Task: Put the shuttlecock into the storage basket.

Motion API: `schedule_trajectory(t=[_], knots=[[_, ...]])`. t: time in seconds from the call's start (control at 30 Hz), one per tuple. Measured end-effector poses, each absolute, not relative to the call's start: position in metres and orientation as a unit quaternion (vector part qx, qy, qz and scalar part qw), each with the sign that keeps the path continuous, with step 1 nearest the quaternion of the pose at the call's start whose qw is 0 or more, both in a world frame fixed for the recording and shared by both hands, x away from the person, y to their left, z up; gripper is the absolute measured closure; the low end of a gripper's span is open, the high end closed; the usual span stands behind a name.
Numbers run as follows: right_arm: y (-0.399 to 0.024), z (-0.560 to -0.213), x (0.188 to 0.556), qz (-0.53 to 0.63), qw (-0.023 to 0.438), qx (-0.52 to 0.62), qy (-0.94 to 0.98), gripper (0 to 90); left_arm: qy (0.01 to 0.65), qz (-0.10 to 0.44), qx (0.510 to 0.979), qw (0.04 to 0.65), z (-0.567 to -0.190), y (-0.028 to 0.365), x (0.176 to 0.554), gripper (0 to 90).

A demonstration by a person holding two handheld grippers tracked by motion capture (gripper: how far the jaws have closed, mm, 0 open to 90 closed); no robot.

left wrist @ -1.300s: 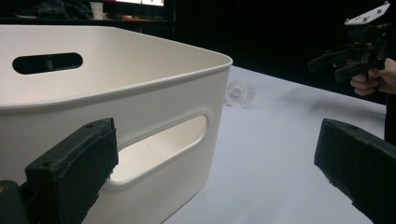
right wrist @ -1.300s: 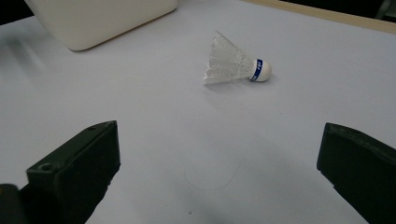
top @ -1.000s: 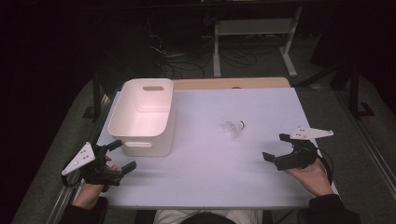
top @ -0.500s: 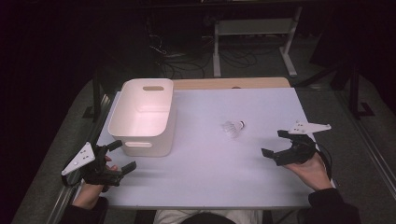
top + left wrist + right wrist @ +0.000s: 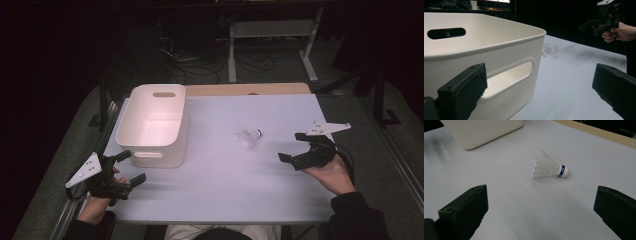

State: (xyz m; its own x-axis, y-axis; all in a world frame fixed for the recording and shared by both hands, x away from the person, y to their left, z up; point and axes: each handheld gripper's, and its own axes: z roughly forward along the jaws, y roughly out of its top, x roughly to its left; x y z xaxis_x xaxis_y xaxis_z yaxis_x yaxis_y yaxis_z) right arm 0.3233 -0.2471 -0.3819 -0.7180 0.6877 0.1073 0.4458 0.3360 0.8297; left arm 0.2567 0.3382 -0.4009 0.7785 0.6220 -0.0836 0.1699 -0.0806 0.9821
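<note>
A white shuttlecock (image 5: 250, 137) (image 5: 549, 167) (image 5: 550, 50) with a blue band lies on its side near the middle of the white table (image 5: 225, 170). My right gripper (image 5: 296, 147) hovers to its right, open, jaws pointing toward it with nothing between them. A white plastic bin (image 5: 152, 125) (image 5: 481, 57) with handle slots stands at the left, empty. My left gripper (image 5: 131, 166) is open at the table's front left, just in front of the bin's near wall.
A wooden strip (image 5: 247, 89) runs along the table's far edge. Beyond it on the dark floor stand a white metal frame (image 5: 272, 37) and cables. The other hand's gripper (image 5: 602, 21) appears far off in the left gripper view.
My right gripper has moved a little left and forward, toward the shuttlecock. The left gripper, bin and shuttlecock have not moved.
</note>
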Motion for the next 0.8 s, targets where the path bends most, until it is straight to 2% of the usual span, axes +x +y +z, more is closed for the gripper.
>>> schedule_trajectory(t=[0.8], knots=[[-0.230,-0.376,0.353,0.433,0.114,0.326,0.833,0.0,0.278,0.184,0.708,0.622,-0.401,0.339,0.256,0.0]])
